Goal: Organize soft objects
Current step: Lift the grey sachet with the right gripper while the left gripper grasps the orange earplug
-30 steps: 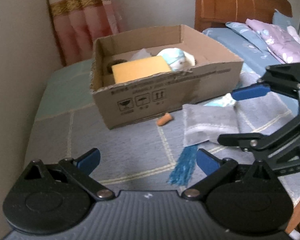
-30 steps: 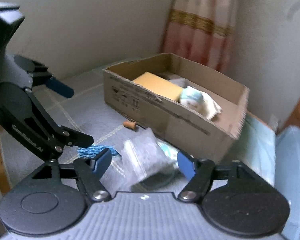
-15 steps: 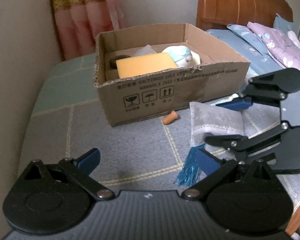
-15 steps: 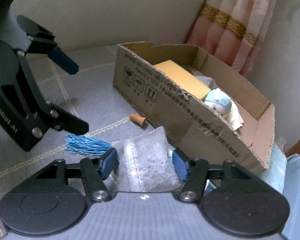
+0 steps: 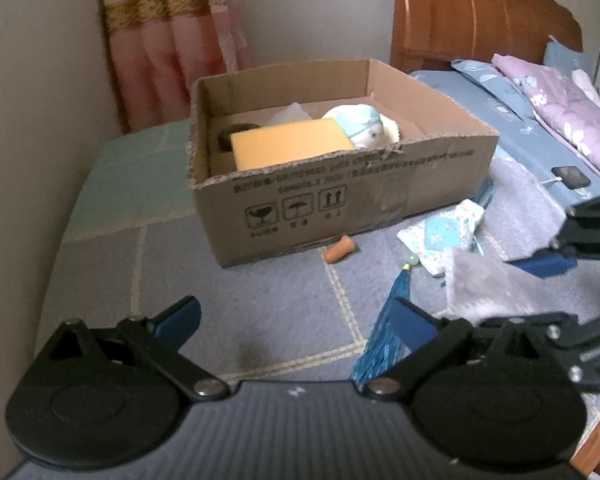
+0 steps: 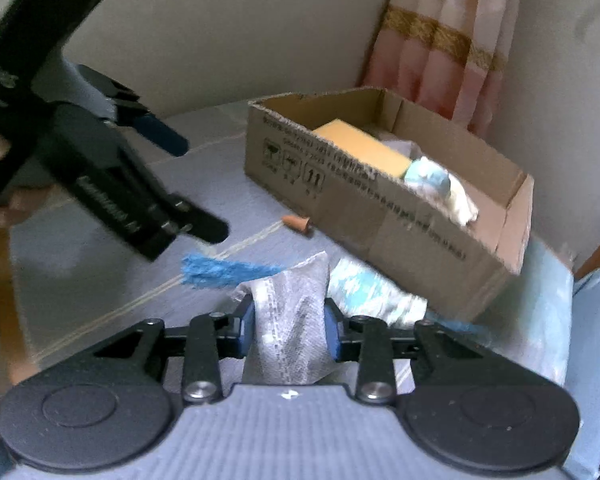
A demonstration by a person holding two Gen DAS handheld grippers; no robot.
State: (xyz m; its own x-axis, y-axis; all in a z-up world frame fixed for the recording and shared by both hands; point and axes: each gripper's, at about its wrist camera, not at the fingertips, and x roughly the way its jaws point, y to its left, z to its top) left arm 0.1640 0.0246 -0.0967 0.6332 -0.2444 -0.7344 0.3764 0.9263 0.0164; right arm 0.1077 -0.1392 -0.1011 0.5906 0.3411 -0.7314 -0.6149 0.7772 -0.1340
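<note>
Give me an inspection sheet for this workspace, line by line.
Surface: grey checked bedspread.
Job's things: grey pouch pinched in right tool; yellow sponge and plush toy inside cardboard box; floral pouch and blue tassel lie outside it.
Clutter: orange earplug.
Grippers: left tool open, empty.
Cables: nothing seen.
Surroundings: pink curtain, wooden headboard.

Right gripper [image 5: 555, 280] is cut off by the frame edge, motion-blurred
</note>
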